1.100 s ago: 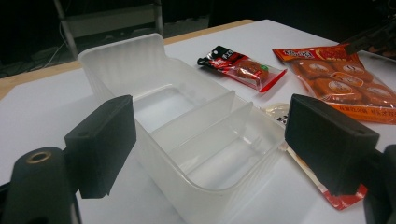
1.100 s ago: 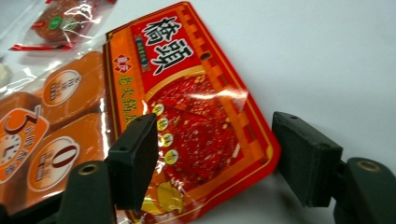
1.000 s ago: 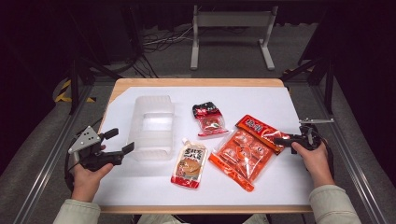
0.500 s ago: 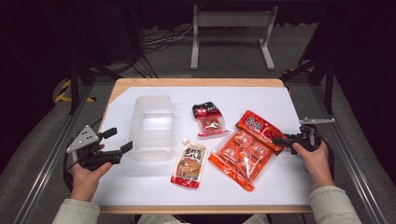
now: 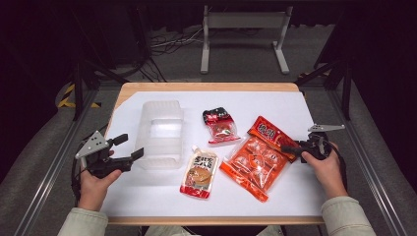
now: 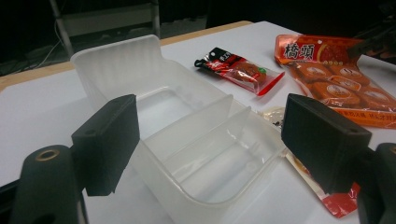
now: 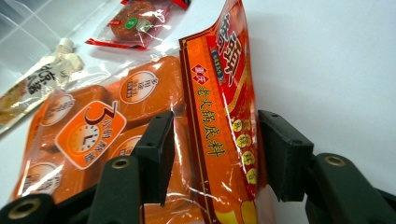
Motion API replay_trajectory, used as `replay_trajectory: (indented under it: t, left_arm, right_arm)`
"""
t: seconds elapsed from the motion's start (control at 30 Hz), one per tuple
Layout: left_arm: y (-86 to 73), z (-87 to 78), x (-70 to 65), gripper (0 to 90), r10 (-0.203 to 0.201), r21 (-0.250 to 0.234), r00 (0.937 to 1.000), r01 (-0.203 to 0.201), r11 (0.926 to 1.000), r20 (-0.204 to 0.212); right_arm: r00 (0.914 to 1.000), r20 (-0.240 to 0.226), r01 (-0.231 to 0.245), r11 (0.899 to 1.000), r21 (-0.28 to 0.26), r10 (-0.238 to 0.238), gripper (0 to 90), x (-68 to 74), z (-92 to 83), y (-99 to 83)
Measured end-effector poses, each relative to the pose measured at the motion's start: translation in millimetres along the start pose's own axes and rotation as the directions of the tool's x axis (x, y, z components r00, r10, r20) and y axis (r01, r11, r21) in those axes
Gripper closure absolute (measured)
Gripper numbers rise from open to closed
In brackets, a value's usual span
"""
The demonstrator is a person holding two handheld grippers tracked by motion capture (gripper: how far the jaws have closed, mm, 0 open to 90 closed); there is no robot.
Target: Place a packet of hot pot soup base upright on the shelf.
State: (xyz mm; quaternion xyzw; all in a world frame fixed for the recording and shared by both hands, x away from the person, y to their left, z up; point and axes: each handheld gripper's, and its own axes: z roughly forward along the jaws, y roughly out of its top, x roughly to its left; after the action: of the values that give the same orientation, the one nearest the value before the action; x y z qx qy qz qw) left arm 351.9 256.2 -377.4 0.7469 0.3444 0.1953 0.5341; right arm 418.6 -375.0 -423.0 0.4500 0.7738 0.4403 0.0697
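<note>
Jaws of the right gripper (image 7: 212,154) straddle the orange pouch's (image 7: 219,126) raised edge, closing; left gripper (image 6: 210,154) wide around the tray (image 6: 196,140).

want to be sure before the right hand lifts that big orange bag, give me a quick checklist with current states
1. Orange bag between the right gripper jaws: ok, its raised edge stands in the gap.
2. Jaws pressing on the bag: not ok, they have just been closing but a gap shows on both sides.
3. Sauce pouch free of the bag: cannot tell, their edges lie very close.
4. Clear tray empty for loading: ok.
5. Left gripper holding the tray: not ok, jaws open at its corner.
</note>
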Motion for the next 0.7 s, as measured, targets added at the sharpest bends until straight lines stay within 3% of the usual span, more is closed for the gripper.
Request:
replay_trajectory:
  t: [0.07, 0.17, 0.3, 0.5, 0.7]
  left_arm:
    - [0.6, 0.9, -1.6, 20.8, 0.008, -0.001, 1.0000, -0.008, 1.0000, 0.003]
    - [2.0, 2.0, -3.0, 26.4, 0.026, 0.006, 0.9993, -0.026, 0.9996, 0.028]
    - [2.7, 2.4, -6.2, 29.7, 0.045, -0.006, 0.9988, -0.045, 0.9990, 0.019]
    - [4.1, 1.3, -7.1, 33.3, 0.040, -0.020, 0.9989, -0.040, 0.9990, 0.023]
    - [5.7, 2.2, -10.3, 36.8, 0.038, -0.011, 0.9980, -0.038, 0.9992, 0.051]
  right_arm:
    - [1.0000, 0.005, 0.004, 1.000, 0.001, -0.004, 49.9, 0.3, 1.3, 0.0]
    - [0.9979, 0.051, 0.040, 0.999, 0.012, -0.040, 53.6, 0.2, 9.1, -0.9]
    - [0.9931, 0.086, 0.077, 0.996, 0.034, -0.080, 63.6, 0.8, 15.4, -1.1]
    - [0.9941, 0.074, 0.076, 0.996, 0.042, -0.079, 80.5, -1.7, 21.0, -2.4]
    - [0.9924, 0.092, 0.078, 0.996, 0.039, -0.081, 87.5, -3.1, 21.8, -2.2]
